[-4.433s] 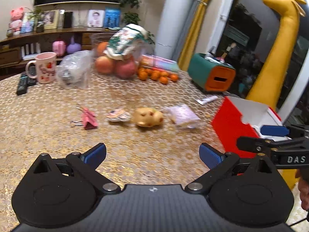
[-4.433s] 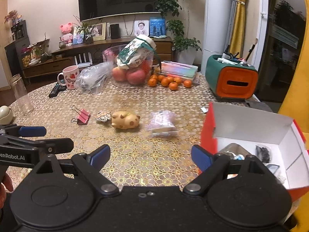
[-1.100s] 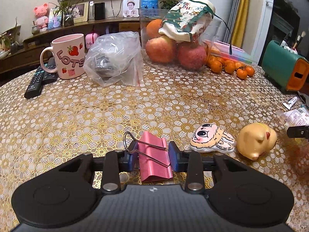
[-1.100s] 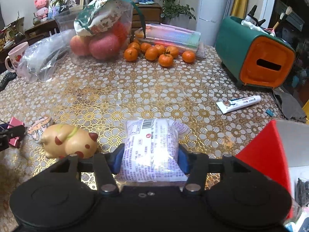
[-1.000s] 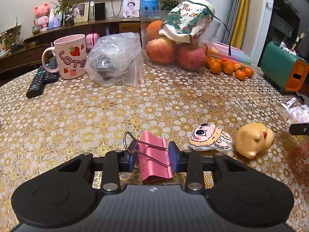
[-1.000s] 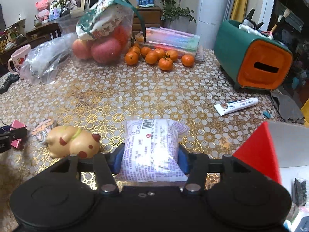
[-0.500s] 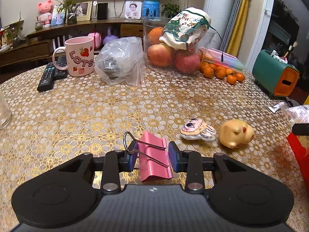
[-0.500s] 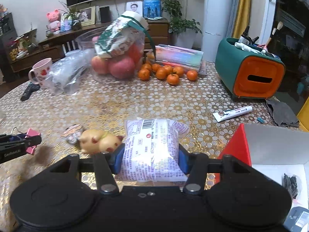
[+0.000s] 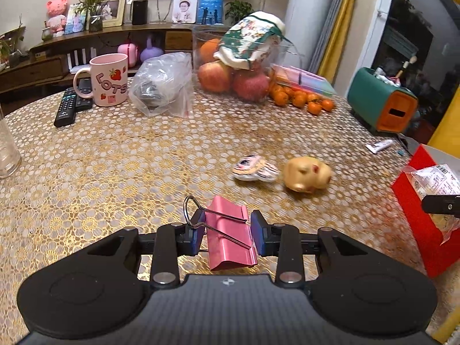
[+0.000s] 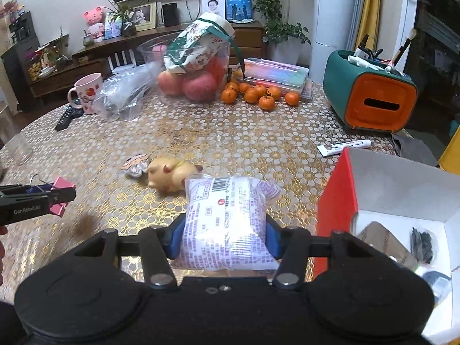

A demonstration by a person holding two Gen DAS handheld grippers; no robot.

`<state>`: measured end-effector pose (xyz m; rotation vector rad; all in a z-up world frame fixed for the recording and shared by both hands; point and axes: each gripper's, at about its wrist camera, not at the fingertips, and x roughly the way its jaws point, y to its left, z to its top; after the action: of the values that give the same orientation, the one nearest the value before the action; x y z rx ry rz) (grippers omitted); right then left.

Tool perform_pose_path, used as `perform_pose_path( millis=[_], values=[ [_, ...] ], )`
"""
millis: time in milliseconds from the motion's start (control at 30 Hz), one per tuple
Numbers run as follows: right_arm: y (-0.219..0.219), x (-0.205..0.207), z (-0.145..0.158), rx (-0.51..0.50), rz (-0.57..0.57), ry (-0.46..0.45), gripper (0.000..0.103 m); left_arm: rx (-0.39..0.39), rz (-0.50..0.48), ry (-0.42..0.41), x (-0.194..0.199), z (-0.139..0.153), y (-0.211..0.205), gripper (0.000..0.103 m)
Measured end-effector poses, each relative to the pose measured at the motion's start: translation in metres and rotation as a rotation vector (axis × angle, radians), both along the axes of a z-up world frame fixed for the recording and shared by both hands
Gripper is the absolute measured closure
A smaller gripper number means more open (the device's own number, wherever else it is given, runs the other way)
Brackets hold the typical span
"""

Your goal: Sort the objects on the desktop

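Right wrist view: the red box (image 10: 336, 201) already holds some small items; the pig figure (image 10: 169, 174) and flat charm (image 10: 135, 164) lie on the table (image 10: 258, 141) left of the box. The right hand-held gripper (image 10: 224, 237) clamps a snack packet (image 10: 227, 221) just left of the box; the left hand-held gripper (image 9: 227, 233), nearly closed, pinches a pink binder clip (image 9: 230, 238) farther left.

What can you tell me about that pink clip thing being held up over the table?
The binder clip is a metallic-looking pink folded body with two silver wire handles, one loop sticking up at its left. The left gripper is shut on it, blue pads pressing both sides, and nothing else touches it. It hangs tilted above the gold patterned tablecloth, clear of the surface. The right wrist view shows it too.
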<state>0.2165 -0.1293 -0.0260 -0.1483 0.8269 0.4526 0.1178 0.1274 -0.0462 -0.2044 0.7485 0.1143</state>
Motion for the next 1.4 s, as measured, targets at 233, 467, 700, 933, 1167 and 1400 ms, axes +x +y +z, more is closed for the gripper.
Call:
perform_pose_path(
  millis=[233, 467, 700, 933, 1167, 1400],
  values=[
    [-0.024, -0.022, 0.017, 0.006, 0.011, -0.012, 0.050, -0.006, -0.049, -0.005, -0.012, 0.018, -0.027, 0.070],
    [-0.057, -0.033, 0.033, 0.026, -0.023, -0.041, 0.050, -0.001, -0.110, -0.028, -0.016, 0.040, -0.062, 0.070],
    [-0.092, -0.039, 0.041, 0.048, -0.061, -0.064, 0.051, 0.011, -0.175, -0.038, -0.013, 0.052, -0.103, 0.070],
    [-0.130, -0.039, 0.045, 0.060, -0.111, -0.084, 0.051, 0.024, -0.241, -0.046, -0.004, 0.062, -0.145, 0.070],
    [-0.173, -0.032, 0.044, 0.065, -0.187, -0.092, 0.051, 0.033, -0.324, -0.042, 0.012, 0.065, -0.191, 0.070],
    [-0.210, -0.020, 0.039, 0.055, -0.258, -0.094, 0.051, 0.050, -0.442, -0.036, 0.029, 0.068, -0.248, 0.070]
  ],
)
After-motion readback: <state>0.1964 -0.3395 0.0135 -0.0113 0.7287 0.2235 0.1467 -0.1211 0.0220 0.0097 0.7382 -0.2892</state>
